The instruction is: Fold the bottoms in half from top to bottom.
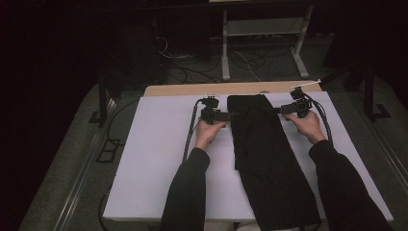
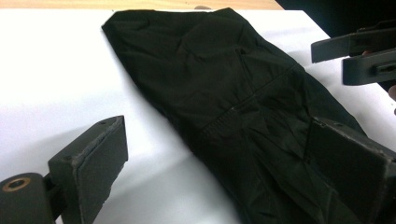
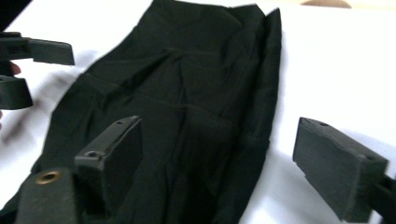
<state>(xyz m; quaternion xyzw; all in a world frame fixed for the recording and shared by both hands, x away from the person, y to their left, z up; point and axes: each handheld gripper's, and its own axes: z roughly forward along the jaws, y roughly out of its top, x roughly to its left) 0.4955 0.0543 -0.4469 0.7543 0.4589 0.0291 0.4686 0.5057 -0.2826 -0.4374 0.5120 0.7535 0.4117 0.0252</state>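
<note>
Creased black fabric garment (image 1: 262,144), matte, on smooth white tabletop (image 1: 154,159)

Both forearms are stretched forward in dark sleeves. The left gripper (image 1: 230,115) is held with its jaws spread apart, pointing inward; the right gripper (image 1: 278,110) is likewise held agape, facing the left one.

The left claw (image 2: 224,168) stands with its two black jaws wide apart, one low over the white surface (image 2: 56,70), the other over the black cloth (image 2: 224,84). The edge of the cloth lies between them, unpinched. The cloth is creased and runs slantwise. The right claw (image 2: 359,58) hangs at the cloth's far side.
</note>
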